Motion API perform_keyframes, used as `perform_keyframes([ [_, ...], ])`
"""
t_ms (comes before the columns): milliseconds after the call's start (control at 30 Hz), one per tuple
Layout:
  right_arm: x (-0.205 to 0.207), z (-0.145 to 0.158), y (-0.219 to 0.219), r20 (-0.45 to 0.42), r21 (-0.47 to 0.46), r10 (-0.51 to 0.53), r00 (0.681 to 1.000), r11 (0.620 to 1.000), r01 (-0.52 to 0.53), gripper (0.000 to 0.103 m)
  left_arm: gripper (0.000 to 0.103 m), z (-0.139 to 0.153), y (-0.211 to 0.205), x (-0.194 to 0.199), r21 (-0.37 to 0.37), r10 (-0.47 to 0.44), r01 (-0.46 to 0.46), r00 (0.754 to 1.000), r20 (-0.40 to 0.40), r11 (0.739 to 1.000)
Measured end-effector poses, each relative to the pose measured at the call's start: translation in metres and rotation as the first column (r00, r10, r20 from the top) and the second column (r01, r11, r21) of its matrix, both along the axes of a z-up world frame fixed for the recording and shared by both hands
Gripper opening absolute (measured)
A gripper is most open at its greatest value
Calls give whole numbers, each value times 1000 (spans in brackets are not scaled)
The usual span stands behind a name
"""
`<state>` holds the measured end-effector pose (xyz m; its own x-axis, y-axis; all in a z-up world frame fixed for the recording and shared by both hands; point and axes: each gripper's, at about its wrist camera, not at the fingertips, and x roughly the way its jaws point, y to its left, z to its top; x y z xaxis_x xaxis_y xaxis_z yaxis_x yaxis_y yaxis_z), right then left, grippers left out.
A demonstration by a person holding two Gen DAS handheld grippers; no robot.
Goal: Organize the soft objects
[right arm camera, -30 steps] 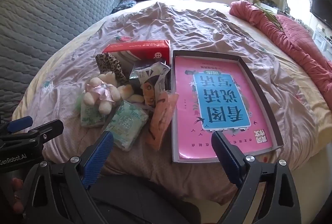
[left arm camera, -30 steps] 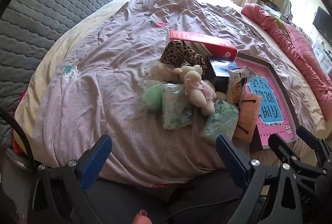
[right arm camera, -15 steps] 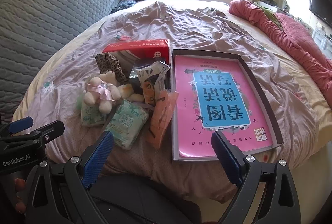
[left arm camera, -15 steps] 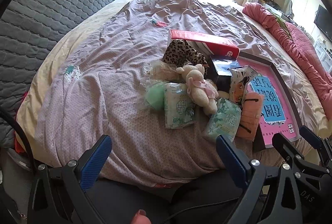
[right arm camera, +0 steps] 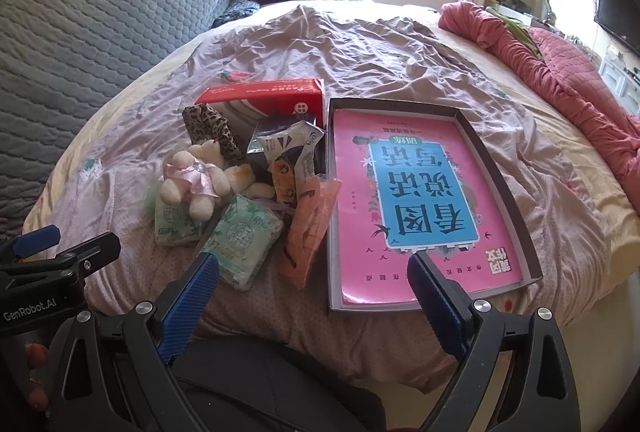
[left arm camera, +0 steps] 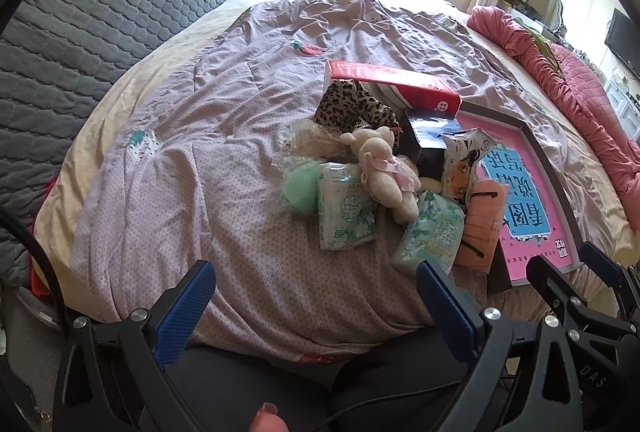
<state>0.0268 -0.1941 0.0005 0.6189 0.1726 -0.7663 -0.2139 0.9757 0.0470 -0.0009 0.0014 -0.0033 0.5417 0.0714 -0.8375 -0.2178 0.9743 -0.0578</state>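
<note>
Teddy bear [left arm camera: 382,171] covers the upper corner of one green tissue pack [left arm camera: 346,211] and most of a pale round item behind it. Black box [left arm camera: 428,139] behind the bear: mostly hidden by the snack bag [left arm camera: 464,167]. Small print on the red carton [right arm camera: 268,97] behind the bear unreadable. Right gripper [left arm camera: 592,268]: only fingertips show at frame edge.

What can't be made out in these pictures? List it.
- Black box: contents unseen in both views; snack bag and teddy bear cover it.
- Green item, left view: blurred by its clear wrapper.
- Red box print, right view: too small.
</note>
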Motion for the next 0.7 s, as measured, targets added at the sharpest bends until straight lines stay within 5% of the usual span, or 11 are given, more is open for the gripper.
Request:
perform_keyframes([
  [700, 0, -1, -1, 3, 6, 10, 1000, 1000, -10, 95, 101, -2, 8, 1, -48, 7, -6, 1000, 2, 999],
])
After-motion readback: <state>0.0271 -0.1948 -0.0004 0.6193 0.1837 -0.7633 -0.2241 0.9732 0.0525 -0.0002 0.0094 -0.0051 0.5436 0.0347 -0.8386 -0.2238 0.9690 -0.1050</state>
